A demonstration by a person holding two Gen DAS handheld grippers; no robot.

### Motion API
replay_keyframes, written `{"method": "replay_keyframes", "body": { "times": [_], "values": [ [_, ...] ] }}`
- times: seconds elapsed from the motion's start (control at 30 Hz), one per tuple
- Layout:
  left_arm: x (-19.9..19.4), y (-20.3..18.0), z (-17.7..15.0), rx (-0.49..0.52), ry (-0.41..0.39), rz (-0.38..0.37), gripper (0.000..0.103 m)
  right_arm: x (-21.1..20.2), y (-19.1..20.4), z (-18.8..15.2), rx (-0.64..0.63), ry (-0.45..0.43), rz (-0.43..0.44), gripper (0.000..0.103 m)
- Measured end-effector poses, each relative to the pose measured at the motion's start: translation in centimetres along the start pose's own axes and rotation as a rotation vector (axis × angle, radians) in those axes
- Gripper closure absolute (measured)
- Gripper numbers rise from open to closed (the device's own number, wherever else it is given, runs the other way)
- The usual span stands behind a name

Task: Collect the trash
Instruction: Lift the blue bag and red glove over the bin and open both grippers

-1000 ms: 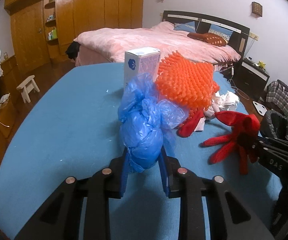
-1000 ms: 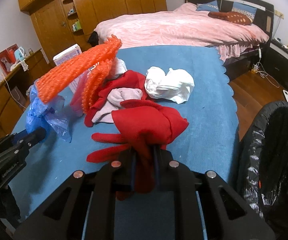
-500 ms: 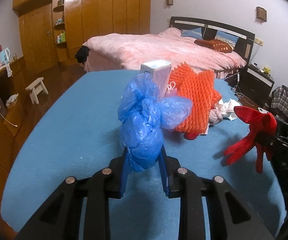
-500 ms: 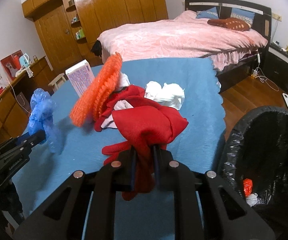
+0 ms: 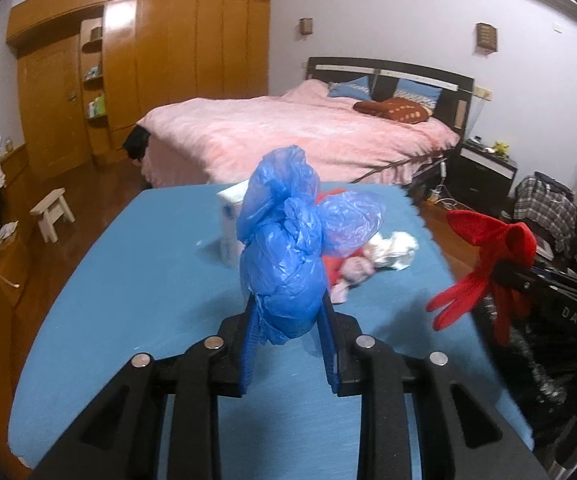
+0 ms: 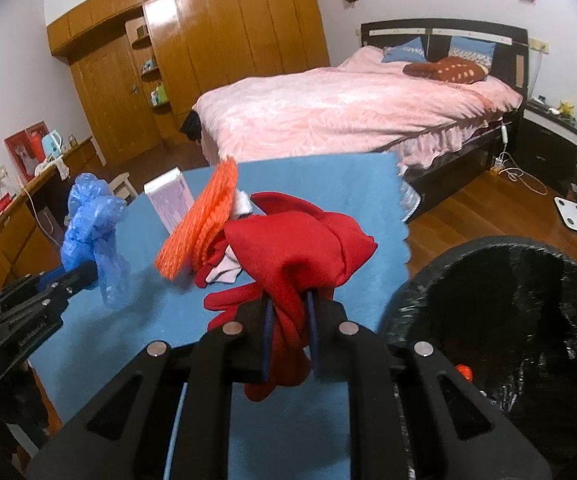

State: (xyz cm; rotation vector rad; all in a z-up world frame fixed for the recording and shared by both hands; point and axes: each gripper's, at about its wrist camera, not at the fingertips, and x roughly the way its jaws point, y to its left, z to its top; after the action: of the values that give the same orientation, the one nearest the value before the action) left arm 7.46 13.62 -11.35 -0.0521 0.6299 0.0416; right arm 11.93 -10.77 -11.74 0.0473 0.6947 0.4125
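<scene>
Between the fingers of my left gripper sits a crumpled blue plastic bag, clamped at its lower end and bulging up above the pads, clear of the desk. My right gripper is closed tight on a red cloth glove; its bulk bunches above the pads and its fingers dangle below and to the left of them.

Ahead of the left gripper, half hidden behind the bag, a white carton stands upright on the blue desk cover. Just right of the bag lies a heap of red and pink fabric with a wad of white tissue touching its far side. Far to the right of that gripper, the other gripper and its glove hang past the desk edge.

From the right gripper, an orange foam net stands on edge ahead and to the left, leaning on the fabric heap, with the carton just behind it. It and the glove block most of the heap from that side. Further left, the blue bag floats above the desk in the other gripper. Close on the right, beside the desk edge, gapes a bin lined with a black bag; a small orange scrap lies inside. Beyond the desk are a bed with pink bedding, a wooden wardrobe and a white scale on the floor.
</scene>
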Motion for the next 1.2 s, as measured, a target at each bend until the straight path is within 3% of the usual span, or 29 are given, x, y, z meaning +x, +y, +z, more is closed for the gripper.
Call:
{"method": "replay_keyframes", "body": {
  "times": [0.67,1.2],
  "values": [
    [0.3,-13.9,2.2,0.164,-0.024,-0.292,0.075,-9.0,-10.2,-1.2,0.107,-0.104,-0.234,0.089],
    [2.3,-23.2,1.7,0.279,0.019,-0.461,0.074,-11.1,-17.4,-4.7,0.200,-0.084,-0.381,0.086]
  ]
}}
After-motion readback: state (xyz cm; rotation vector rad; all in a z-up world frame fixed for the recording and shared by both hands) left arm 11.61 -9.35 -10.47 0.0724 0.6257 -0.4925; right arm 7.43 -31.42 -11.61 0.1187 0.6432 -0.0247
